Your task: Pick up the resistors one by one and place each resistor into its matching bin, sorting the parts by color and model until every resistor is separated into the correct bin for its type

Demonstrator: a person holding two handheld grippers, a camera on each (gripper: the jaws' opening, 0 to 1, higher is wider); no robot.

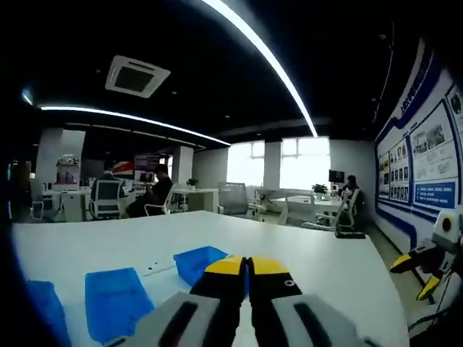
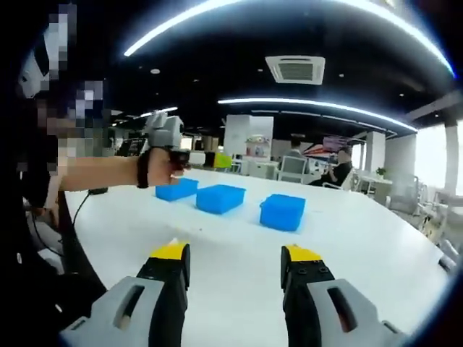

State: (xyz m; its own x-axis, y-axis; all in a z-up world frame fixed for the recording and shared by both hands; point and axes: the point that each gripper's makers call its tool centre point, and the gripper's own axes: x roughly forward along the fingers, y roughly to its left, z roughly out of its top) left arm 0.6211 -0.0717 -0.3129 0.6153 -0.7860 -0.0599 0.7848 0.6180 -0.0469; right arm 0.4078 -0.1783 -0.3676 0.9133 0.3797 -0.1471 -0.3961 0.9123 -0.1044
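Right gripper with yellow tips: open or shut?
Open. In the right gripper view, the right gripper has its two yellow-tipped jaws standing well apart, with bare white table showing between them.

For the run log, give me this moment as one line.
left gripper: shut, empty, above table | right gripper: open, empty | blue bins: three on table | resistors: too small to tell

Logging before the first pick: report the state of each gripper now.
Left gripper: shut, yellow-tipped jaws together, nothing between them, above the white table.
Right gripper: open, jaws wide apart, holding nothing.
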